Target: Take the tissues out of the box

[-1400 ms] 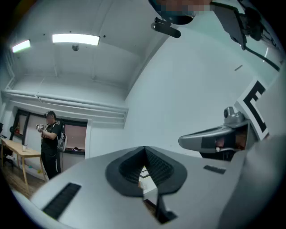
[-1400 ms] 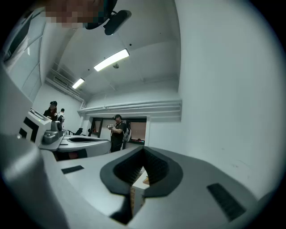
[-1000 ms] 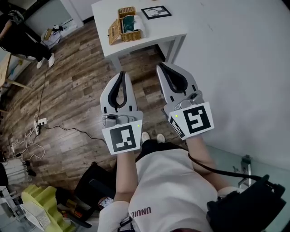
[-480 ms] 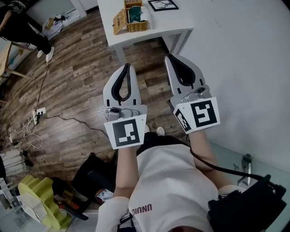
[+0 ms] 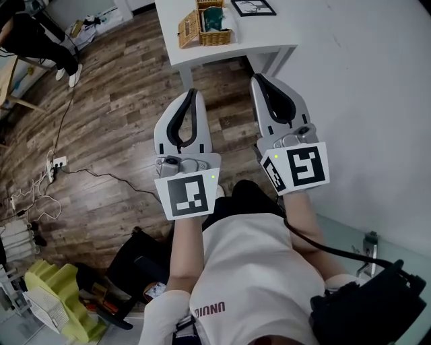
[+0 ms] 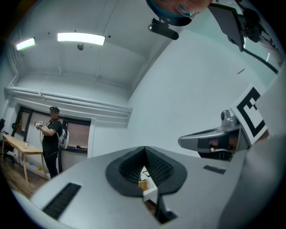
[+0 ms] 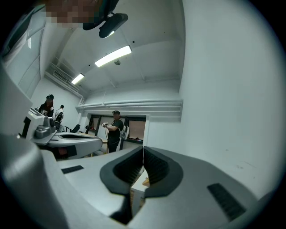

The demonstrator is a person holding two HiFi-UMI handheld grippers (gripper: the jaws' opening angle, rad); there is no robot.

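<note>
left gripper [image 5: 192,93], right gripper [image 5: 258,79]: clenched, empty | risk: arriving unopened could shove wicker box [image 5: 204,30] off desk [image 5: 269,34] front edge

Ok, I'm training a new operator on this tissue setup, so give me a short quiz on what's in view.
1. True or false: the left gripper and the right gripper both have shut, empty fingers.
2. The wicker box stands on: A a chair, B the white table, C the person's lap.
3. What lies beside the box on the table?
Key: 1 true; 2 B; 3 a black-framed picture.
</note>
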